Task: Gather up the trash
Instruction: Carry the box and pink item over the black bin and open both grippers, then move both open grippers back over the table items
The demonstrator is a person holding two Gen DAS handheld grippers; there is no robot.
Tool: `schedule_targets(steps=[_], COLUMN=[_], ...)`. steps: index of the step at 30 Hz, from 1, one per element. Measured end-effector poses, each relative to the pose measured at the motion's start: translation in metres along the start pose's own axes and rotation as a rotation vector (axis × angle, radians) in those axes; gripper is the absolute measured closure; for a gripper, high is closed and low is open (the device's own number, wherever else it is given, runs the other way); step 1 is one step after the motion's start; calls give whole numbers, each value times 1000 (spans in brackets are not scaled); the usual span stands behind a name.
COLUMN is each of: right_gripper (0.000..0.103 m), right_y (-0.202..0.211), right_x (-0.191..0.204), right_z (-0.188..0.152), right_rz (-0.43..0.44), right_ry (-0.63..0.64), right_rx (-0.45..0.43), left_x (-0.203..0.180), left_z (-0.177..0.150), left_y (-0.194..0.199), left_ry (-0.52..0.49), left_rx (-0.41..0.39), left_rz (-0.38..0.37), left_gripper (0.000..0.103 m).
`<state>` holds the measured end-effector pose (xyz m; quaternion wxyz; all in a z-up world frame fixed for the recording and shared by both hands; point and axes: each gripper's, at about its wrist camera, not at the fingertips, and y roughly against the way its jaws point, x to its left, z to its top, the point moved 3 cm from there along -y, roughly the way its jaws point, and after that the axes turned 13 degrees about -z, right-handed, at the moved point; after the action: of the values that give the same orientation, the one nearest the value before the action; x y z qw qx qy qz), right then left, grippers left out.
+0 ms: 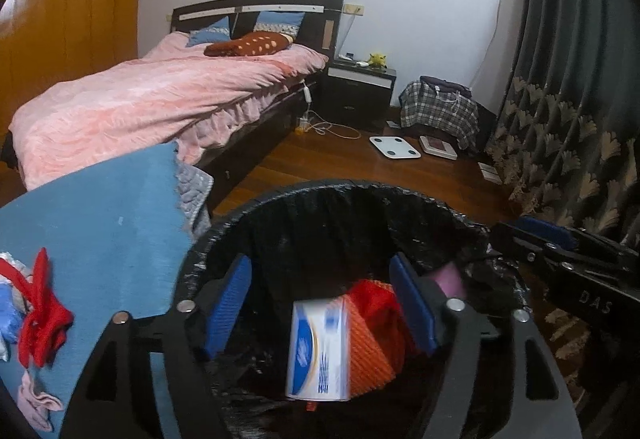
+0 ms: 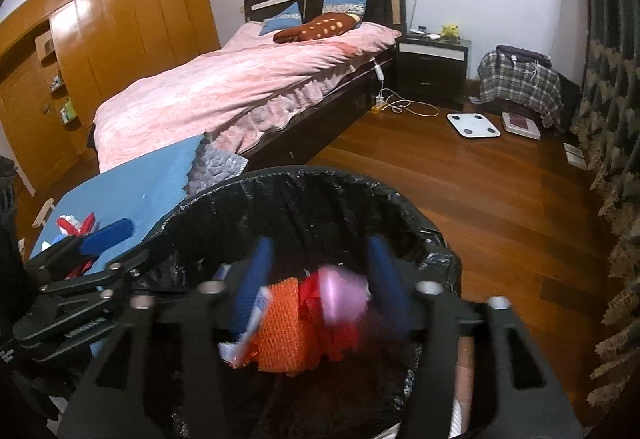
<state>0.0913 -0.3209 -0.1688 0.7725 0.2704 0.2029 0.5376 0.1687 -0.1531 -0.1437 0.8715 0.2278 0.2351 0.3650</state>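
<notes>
A bin lined with a black bag (image 1: 344, 186) (image 2: 320, 173) fills the lower half of both views. My left gripper (image 1: 320, 267) hangs open over it. Below its blue pads a blurred white-and-blue box (image 1: 316, 351) lies free against orange mesh (image 1: 368, 355) and a red scrap (image 1: 378, 303). My right gripper (image 2: 320, 251) is open over the same bin. A blurred pink piece (image 2: 344, 295) shows between its fingers with neither pad pressing it, above the orange mesh (image 2: 280, 331) and red scrap (image 2: 314, 293). The two grippers sit side by side.
A table under a blue cloth (image 1: 104, 215) (image 2: 132, 183) stands left of the bin, with red scraps (image 1: 40, 311) and a pink bit (image 1: 36, 399) on it. Beyond are a bed with a pink cover (image 1: 152, 99), a nightstand (image 1: 360, 91), a white scale (image 1: 394, 147) on the wood floor, and a curtain (image 1: 568, 119) at right.
</notes>
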Motion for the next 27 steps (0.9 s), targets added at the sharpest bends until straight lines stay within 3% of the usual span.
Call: schedule_targets(steps=[2, 4, 12, 21, 27], right_gripper=[18, 12, 10, 10, 10], right_y=[1, 3, 6, 20, 35], right_x=[0, 3, 48, 140, 192], right_z=[0, 1, 9, 9, 0], right_rz=[-3, -7, 77, 230, 314], right_ry=[-11, -20, 13, 120, 186], right_rx=[-11, -22, -43, -60, -67], left_x=[5, 14, 63, 127, 157], left_z=[0, -1, -12, -47, -73], left_y=[7, 16, 68, 137, 168], left_ry=[-4, -4, 41, 130, 180], left_rx=[-12, -25, -79, -104, -97], left_rz=[23, 56, 212, 384, 449], left_gripper=[24, 21, 17, 17, 17])
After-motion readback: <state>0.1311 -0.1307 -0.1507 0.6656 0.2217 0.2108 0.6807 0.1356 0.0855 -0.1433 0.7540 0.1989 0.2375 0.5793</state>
